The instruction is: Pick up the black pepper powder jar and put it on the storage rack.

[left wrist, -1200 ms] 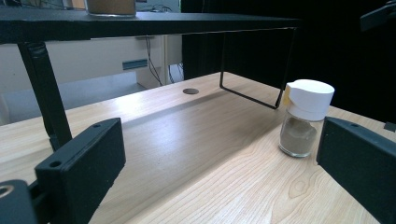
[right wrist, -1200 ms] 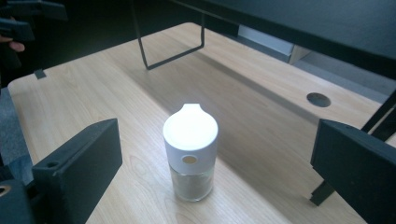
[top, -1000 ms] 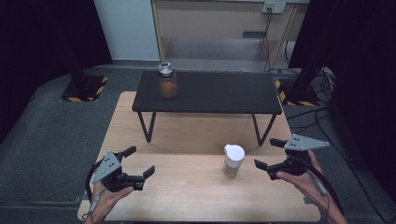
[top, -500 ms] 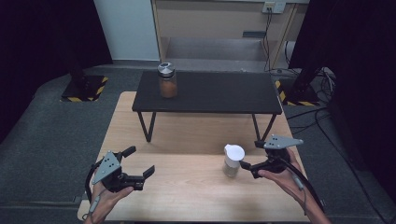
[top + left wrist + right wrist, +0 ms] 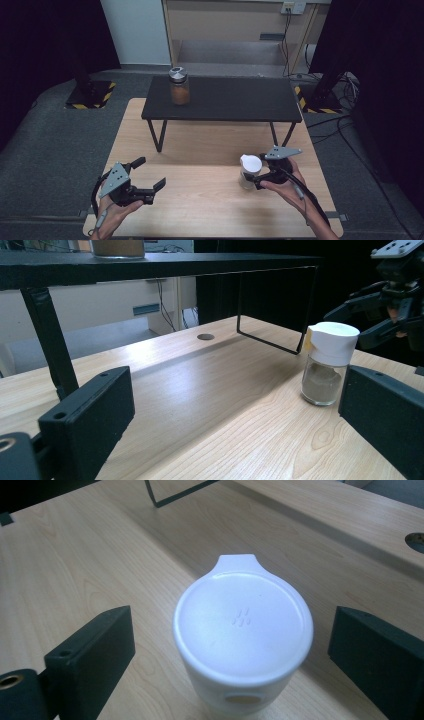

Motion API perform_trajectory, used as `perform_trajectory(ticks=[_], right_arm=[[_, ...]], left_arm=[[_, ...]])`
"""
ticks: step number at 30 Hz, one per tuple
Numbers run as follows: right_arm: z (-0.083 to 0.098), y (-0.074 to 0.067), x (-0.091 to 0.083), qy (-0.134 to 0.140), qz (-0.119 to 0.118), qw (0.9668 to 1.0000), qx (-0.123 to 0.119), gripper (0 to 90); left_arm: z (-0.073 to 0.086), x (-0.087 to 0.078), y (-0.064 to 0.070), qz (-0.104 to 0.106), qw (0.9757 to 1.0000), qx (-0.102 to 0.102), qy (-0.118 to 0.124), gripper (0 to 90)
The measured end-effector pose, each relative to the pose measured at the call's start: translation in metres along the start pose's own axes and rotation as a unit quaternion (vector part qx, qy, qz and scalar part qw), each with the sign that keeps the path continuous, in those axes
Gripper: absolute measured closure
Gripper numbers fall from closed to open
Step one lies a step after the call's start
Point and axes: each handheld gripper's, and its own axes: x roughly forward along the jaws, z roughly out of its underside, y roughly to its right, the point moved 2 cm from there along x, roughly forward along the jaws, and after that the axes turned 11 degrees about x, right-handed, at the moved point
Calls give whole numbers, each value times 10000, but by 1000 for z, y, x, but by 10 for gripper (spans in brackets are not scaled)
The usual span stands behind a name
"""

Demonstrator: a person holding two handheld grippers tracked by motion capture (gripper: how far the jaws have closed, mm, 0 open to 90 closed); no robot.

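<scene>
A small glass jar with a white flip cap (image 5: 249, 171) (image 5: 327, 365) (image 5: 243, 625) stands upright on the wooden table (image 5: 200, 205), toward its right front. My right gripper (image 5: 258, 173) (image 5: 230, 645) reaches it from the right and straddles it, one jaw on each side. Gaps show on both sides, so the pads are off it. Those jaws have just been closing, with the jar between them. My left gripper (image 5: 150, 172) (image 5: 235, 410) hovers open and empty over the table's left front. The right gripper (image 5: 395, 305) also shows behind the jar in the left gripper view.
A low black shelf (image 5: 235, 97) (image 5: 150, 262) on thin legs stands across the table's far half. On its left end is a jar of brown powder with a metal lid (image 5: 179, 86) (image 5: 117, 246). Cables and stand bases lie on the floor at the right.
My right gripper has moved left and down to the white-capped jar and now has it between its jaws. The left gripper has stayed where it was.
</scene>
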Motion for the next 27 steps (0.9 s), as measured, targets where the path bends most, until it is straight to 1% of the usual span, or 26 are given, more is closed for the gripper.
perform_trajectory(ticks=[5,9,12,15,23,27], right_arm=[[2,-3,12,-81,82,9999,-22,94],[4,-5,16,-84,129,9999,-73,185],[7,-5,15,-26,205,9997,-153,306],[8,-3,14,-3,179,9997,-171,309],[5,-4,15,-51,192,9996,-221,310],[1,-2,14,-81,135,9995,-259,311]], left_arm=[[0,-1,0,-6,10000,-2,2,2],[0,-1,0,-12,10000,-11,7,2],[0,-1,0,-6,10000,2,-6,2],[0,-1,0,-3,10000,12,-13,3],[0,0,0,1,10000,15,-21,3],[0,0,0,1,10000,18,-21,3]])
